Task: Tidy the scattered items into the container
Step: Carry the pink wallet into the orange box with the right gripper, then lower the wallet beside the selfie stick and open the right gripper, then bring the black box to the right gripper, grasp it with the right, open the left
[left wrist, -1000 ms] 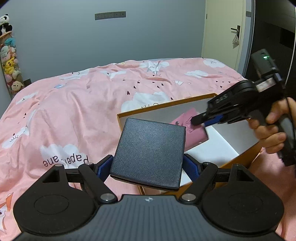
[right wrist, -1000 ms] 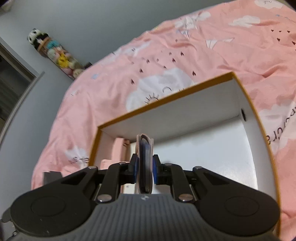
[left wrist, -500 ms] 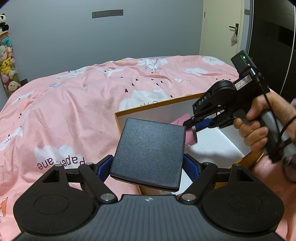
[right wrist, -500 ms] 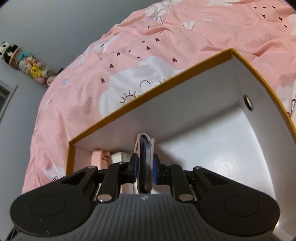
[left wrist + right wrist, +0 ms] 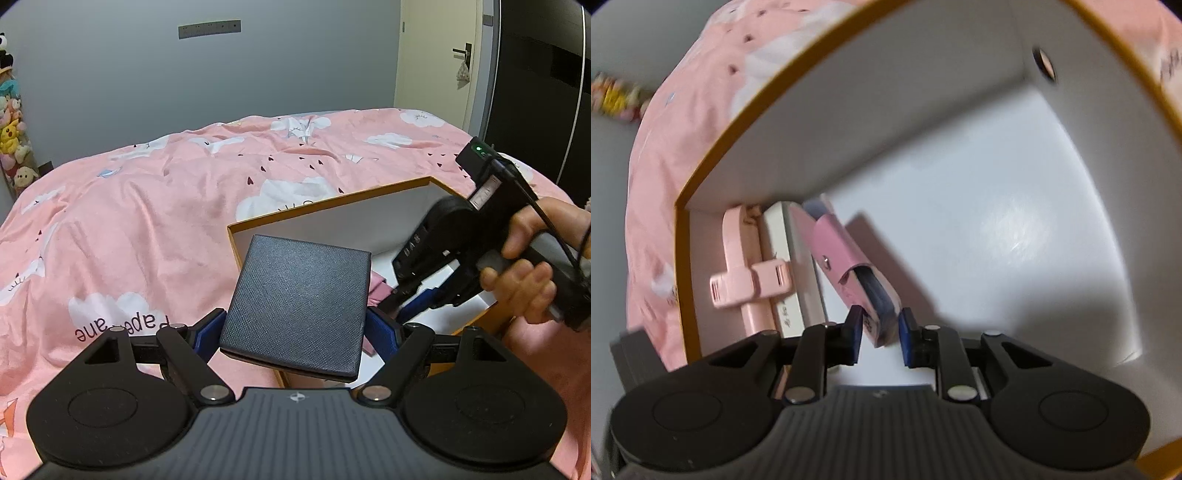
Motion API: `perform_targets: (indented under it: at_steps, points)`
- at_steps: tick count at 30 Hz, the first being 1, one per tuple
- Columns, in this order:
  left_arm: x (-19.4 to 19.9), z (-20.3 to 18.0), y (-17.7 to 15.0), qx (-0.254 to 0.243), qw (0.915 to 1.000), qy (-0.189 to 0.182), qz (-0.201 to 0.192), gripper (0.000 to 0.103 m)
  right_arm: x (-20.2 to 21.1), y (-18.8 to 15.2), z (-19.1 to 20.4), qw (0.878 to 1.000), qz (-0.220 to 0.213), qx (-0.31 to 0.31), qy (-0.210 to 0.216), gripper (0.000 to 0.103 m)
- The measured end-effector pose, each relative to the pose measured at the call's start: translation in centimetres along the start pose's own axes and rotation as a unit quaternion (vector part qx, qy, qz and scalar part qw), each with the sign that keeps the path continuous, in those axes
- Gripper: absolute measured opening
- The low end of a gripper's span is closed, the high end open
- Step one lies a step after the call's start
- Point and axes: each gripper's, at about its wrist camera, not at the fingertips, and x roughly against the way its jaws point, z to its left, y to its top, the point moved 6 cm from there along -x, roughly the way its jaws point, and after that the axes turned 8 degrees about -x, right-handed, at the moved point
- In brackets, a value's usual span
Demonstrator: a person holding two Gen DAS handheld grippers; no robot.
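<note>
One dark square case (image 5: 299, 306), pinched flat in the left gripper (image 5: 297, 325), hovers at the orange-rimmed box's (image 5: 332, 201) near-left corner on the pink bedspread (image 5: 147, 206). Right wrist view: right gripper (image 5: 880, 328) jaws opening, pink wallet (image 5: 849, 254) between them, tilted on the box floor beside a white box (image 5: 798, 258) and pink charger (image 5: 746, 266) along the left wall.

Right gripper (image 5: 880, 332): sinking deeper into the orange-rimmed box (image 5: 871, 66), pitching steeper and rolling, so the white floor is now filling its view where the bedspread showed a second ago. Jaws: opening; blue pads (image 5: 855, 328) are parting from the pink wallet (image 5: 849, 258), formerly clamped upright. Pink wallet: tipping over toward the white carton (image 5: 790, 266) beside it, its end still lying between the pads.
</note>
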Motion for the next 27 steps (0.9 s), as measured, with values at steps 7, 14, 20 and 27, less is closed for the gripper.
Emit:
perform_targets:
  at_steps: [7, 14, 20, 27]
  points:
    - [-0.2, 0.5, -0.1, 0.004, 1.0000, 0.003, 0.003, 0.094, -1.6, 0.3, 0.9, 0.997, -0.005, -0.063, 0.033, 0.022]
    - [-0.3, 0.5, 0.0, 0.004, 1.0000, 0.002, 0.003, 0.094, -3.4, 0.2, 1.7, 0.997, 0.018, -0.049, 0.048, 0.033]
    - [-0.4, 0.2, 0.3, -0.006, 1.0000, -0.001, 0.002, 0.094, -1.7, 0.2, 2.5, 0.999, 0.010, 0.050, 0.007, 0.040]
    - [-1.1, -0.2, 1.0, -0.012, 0.9999, -0.003, 0.010, 0.094, -2.0, 0.6, 3.3, 0.962, 0.058, 0.247, -0.100, 0.030]
